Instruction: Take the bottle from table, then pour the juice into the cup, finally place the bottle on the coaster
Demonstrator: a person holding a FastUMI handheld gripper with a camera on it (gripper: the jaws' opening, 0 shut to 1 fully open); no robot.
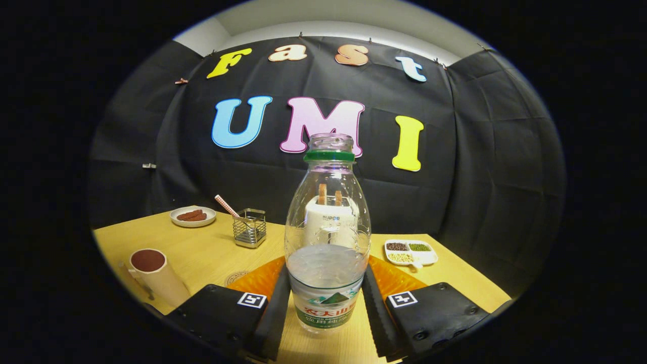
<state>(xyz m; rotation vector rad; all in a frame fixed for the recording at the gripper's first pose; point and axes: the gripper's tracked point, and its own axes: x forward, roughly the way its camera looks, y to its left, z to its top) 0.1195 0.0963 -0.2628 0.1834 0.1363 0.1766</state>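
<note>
With the gripper (326,298) fingers clamped on the uncapped clear plastic bottle (327,237) at frame centre, keep it upright while carrying toward the beige cup (154,275) lower left

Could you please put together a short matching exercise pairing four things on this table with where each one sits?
Things:
1. bottle
2. cup
3. wire basket
4. divided dish

Places:
A. far side of the table, beside the round plate
B. between the fingers of the hand-held gripper
C. beyond the right finger, holding small heaps of grains
D. near table edge, off to the left of the left finger

Pairs: 1-B, 2-D, 3-A, 4-C
</note>
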